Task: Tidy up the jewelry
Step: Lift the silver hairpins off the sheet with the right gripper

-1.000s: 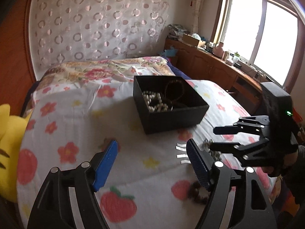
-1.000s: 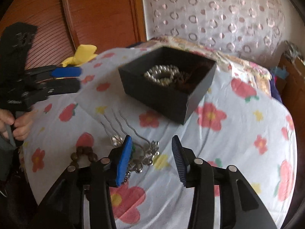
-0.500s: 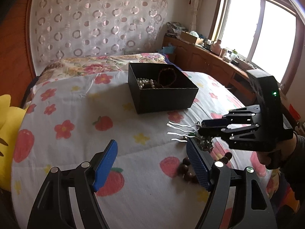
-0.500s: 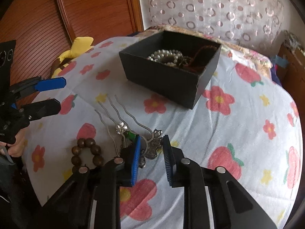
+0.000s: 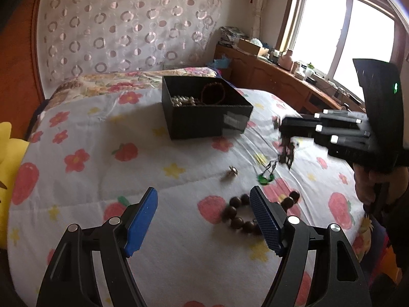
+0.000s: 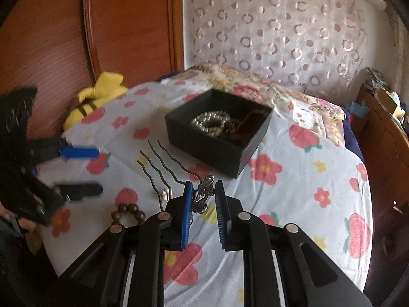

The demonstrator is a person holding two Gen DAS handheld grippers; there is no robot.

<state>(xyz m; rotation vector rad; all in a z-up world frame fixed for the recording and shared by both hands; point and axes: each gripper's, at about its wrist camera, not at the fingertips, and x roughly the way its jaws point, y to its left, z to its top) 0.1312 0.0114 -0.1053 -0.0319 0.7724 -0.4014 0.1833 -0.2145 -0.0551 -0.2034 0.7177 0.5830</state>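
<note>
The right gripper [image 6: 203, 199] is clenched on the silver ornament of a hair comb [image 6: 163, 165], held clear of the floral bedspread [image 6: 294, 179]; its 3 wavy prongs point toward the black jewelry box [image 6: 217, 138]. That box holds a pearl bracelet [image 6: 211, 124] and a dark bead strand (blurred here). The left gripper [image 5: 204, 217] hovers with jaws spread wide, grasping nothing. On the spread near it lie a wooden bead bracelet [image 5: 240, 215], a green pendant [image 5: 265, 177] and a small ring [image 5: 232, 171].
</note>
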